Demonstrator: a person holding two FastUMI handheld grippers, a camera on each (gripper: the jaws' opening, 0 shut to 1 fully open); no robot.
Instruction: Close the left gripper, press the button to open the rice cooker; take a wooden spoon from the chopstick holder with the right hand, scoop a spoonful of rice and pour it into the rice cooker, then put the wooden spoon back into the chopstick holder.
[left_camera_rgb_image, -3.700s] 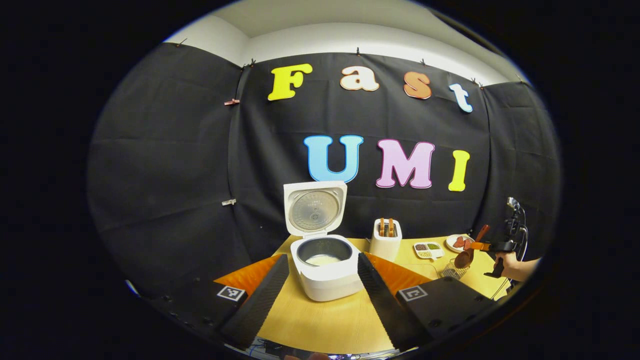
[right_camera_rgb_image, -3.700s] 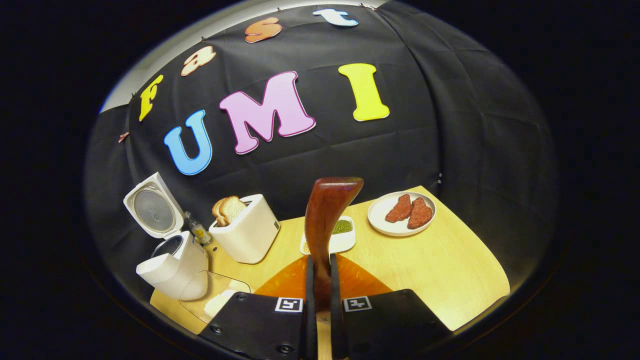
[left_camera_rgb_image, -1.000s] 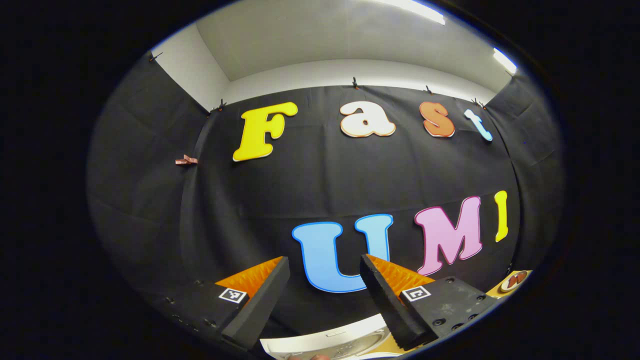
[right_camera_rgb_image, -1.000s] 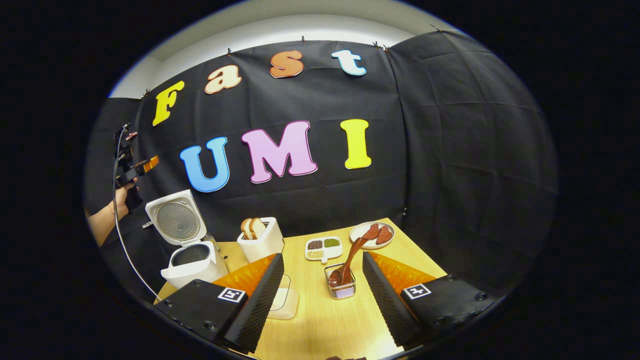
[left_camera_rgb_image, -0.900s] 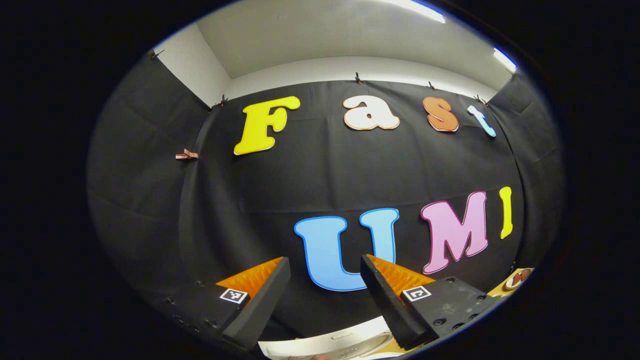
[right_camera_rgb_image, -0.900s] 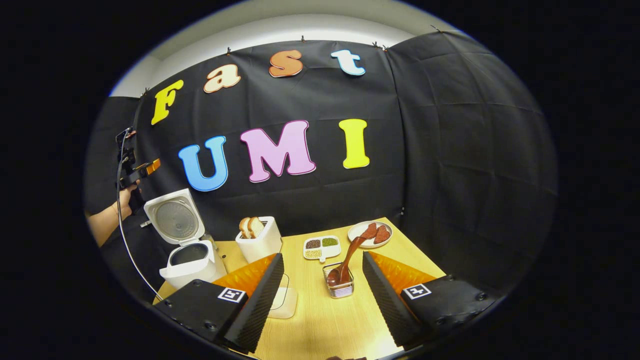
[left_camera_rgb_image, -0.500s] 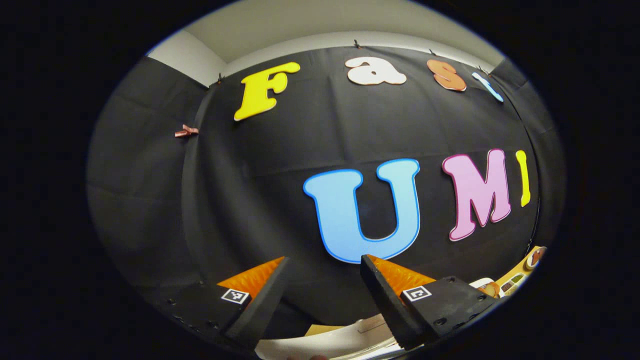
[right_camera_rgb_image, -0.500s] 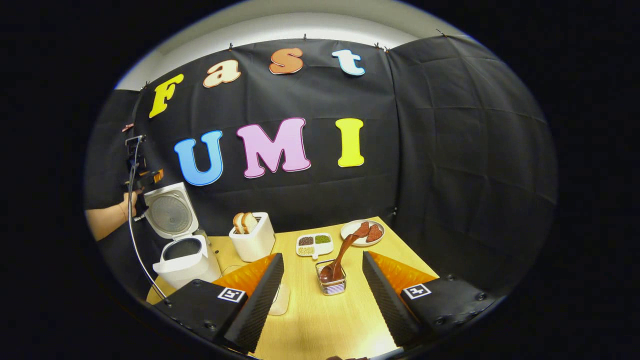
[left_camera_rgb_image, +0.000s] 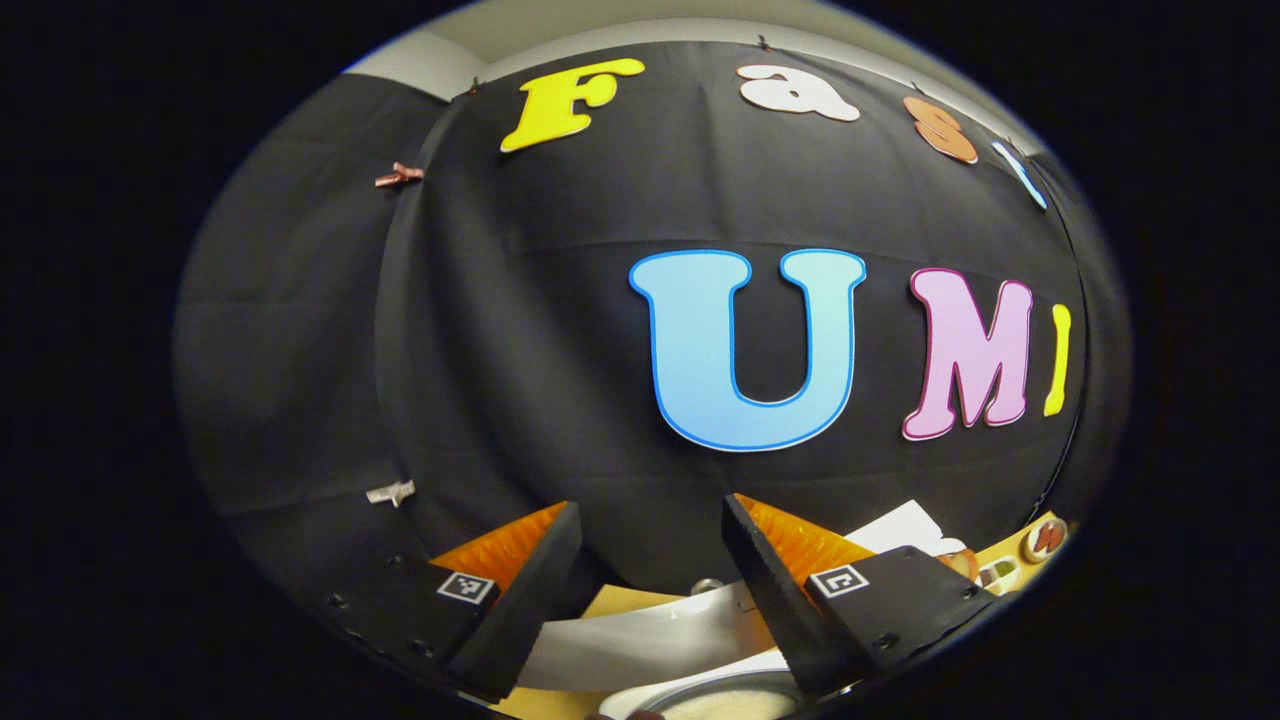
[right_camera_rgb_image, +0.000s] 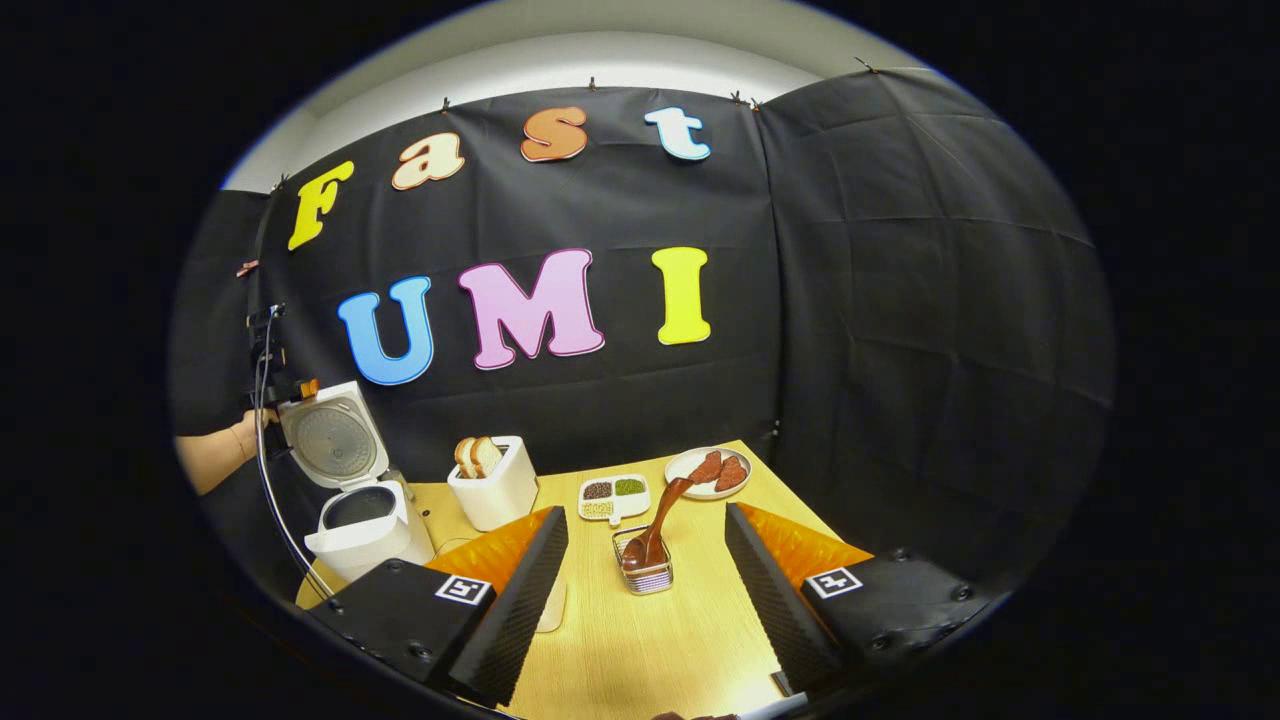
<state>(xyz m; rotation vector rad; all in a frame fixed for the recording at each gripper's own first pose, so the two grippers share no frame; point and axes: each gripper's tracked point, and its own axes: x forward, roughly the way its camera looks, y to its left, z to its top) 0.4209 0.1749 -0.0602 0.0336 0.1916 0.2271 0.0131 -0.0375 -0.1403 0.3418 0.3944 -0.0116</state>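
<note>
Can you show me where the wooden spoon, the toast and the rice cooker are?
wooden spoon (right_camera_rgb_image: 662, 506): right gripper view, on its handle.
toast (right_camera_rgb_image: 474, 455): right gripper view, on the slices' tops.
rice cooker (right_camera_rgb_image: 366, 540): right gripper view, on its white body.

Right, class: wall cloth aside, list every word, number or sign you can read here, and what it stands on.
None can be read.
The black-and-white square markers on the right tool are coded patterns, not words.
Any print on the white open-lidded rice cooker is too small to tell.
</note>
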